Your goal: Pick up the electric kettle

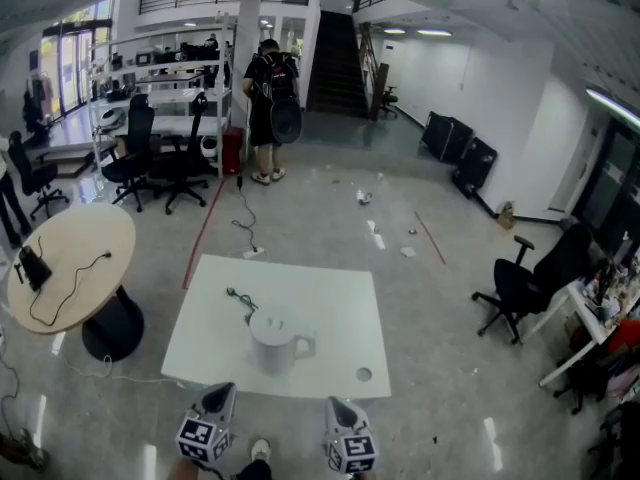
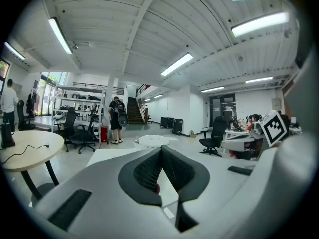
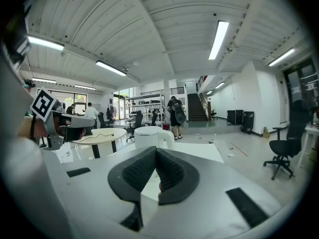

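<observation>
Electric kettle (image 1: 278, 340): upright, mid white worktop (image 1: 330, 298), handle turned rightward, likely favouring right tongs (image 1: 337, 408); left tongs (image 1: 220, 396) and right tongs both pressed together, empty, short of the near edge; judged approach only

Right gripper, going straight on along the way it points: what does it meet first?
The right gripper would most likely meet the white electric kettle first: it stands on the table dead ahead of the shut jaws, nothing visible between. Depth is unclear.
</observation>
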Demonstrator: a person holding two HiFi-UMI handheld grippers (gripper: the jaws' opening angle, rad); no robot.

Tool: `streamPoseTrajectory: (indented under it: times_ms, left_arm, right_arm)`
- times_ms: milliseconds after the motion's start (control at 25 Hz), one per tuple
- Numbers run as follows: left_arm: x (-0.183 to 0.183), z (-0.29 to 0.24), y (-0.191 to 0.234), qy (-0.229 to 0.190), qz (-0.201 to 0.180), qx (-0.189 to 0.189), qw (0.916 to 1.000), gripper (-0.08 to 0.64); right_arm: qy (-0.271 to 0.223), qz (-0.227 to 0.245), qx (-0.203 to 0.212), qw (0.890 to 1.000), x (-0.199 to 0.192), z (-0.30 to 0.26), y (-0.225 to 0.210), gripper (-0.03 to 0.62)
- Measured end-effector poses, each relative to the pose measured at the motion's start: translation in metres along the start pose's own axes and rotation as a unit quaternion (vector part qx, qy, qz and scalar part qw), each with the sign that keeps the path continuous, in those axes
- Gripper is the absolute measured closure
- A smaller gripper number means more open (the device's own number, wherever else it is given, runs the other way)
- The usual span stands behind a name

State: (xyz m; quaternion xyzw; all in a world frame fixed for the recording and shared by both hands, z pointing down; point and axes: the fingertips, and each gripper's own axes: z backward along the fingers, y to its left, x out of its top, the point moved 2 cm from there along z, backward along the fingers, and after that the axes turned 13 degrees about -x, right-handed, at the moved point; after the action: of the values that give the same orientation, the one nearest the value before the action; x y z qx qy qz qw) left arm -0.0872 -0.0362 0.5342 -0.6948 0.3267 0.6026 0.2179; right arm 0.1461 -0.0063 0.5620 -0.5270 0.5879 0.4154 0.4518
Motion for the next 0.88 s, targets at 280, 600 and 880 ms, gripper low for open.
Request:
streamPoseTrajectory:
  times_ms: [280,600,880]
  left_arm:
    - [0.002,-0.032,0.035,0.003,-0.004,-0.01,0.9999,0.552]
    - [0.003,-0.06,0.062,-0.006,-0.003,-0.027,0.9996,0.552]
    - [-0.009,-0.074,0.089,-0.001,-0.009,-0.036,0.9993,0.552]
  right_arm:
    - [-0.011,-0.013,-0.013,1.0,0.008,-0.039,0.002,0.581]
    - [-0.012,-0.015,-0.031,0.999,0.01,-0.074,-0.001,0.581]
    - [-0.026,-0.005,-0.049,0.998,0.01,-0.094,0.002,0.581]
